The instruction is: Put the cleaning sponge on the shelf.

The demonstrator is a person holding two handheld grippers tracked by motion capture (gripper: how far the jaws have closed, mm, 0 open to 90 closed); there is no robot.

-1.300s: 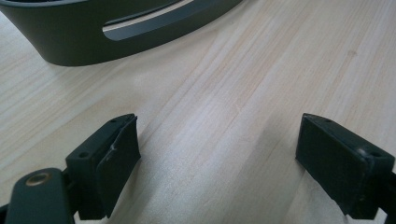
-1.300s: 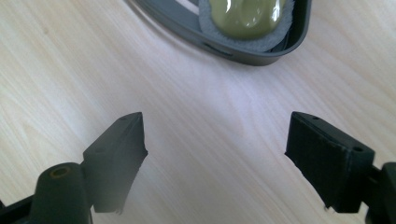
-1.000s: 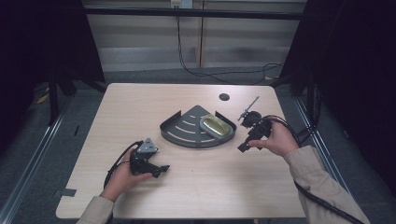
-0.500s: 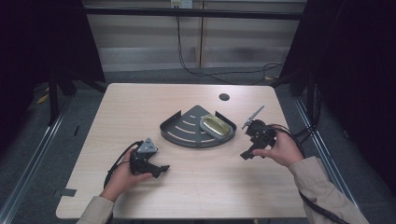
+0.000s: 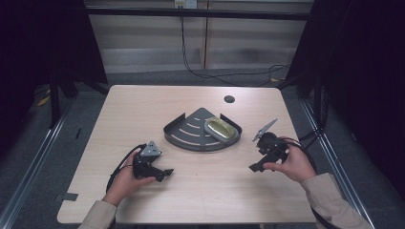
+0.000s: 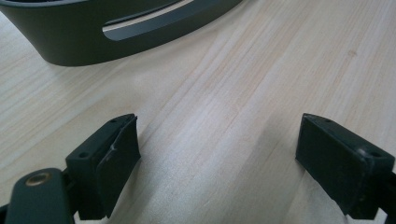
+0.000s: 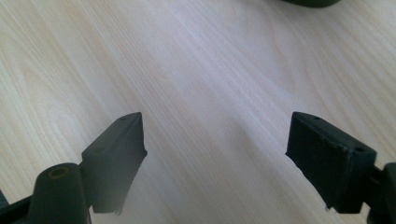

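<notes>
My right gripper had its jaws spread wide with nothing between them; in the right gripper view only bare wood lay between the two black pads. My left gripper was likewise wide open and empty, its pads over bare desk with the curved front wall of the dark tray just beyond them.

I judged the step in hand to be bringing the right gripper in toward the yellowish oval piece, probably a bar of soap. It lay inside the fan-shaped tray, on its right part against the rim, near the middle of the desk and a little toward the right edge. The right gripper sat well apart from it, nearer the desk's front right corner.

To do this well, I would have lifted over the tray's rim rather than dragging across it, then turned the wrist so the jaws closed across the piece's short width.

Its long axis ran on a diagonal, from the desk's far left toward its near right, lying flat; neither end was marked as a front that I could tell.
</notes>
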